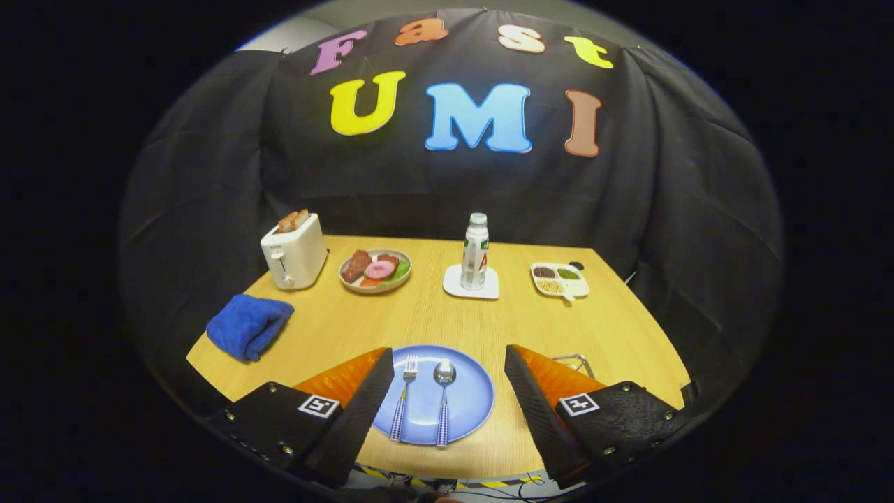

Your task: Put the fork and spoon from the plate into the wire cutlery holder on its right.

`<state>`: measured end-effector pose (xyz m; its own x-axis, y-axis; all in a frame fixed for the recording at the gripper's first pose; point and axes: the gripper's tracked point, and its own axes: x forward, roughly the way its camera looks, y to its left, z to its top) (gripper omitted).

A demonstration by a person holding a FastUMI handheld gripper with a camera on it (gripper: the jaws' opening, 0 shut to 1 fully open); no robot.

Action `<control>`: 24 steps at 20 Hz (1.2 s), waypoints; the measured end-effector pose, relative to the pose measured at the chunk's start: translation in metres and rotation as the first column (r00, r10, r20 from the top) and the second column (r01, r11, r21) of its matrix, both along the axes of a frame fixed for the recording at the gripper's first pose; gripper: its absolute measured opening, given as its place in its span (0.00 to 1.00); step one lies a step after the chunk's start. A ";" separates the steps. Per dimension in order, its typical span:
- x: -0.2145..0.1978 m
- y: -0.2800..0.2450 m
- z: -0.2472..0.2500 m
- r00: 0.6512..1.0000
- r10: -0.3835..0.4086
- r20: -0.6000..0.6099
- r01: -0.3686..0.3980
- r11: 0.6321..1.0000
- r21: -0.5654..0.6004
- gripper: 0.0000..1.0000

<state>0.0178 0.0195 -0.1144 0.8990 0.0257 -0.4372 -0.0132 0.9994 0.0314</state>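
Observation:
A blue plate lies on the wooden table near its front edge, between my two fingers. On it lie a fork on the left and a spoon on the right, side by side, both with blue checked handles pointing toward me. My gripper hangs above the plate, open wide, with nothing held. A bit of the wire cutlery holder peeks out to the right of the plate, mostly hidden behind my right finger.
Along the back of the table stand a white toaster with toast, a dish of toy food, a bottle on a white coaster and a divided tray. A blue cloth lies at the left edge.

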 end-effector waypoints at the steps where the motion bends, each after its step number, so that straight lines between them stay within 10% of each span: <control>1: 0.002 0.001 -0.010 0.999 0.008 -0.047 -0.008 1.000 -0.007 0.99; 24: 0.026 0.001 -0.126 0.814 0.069 -0.577 -0.124 0.991 -0.056 0.97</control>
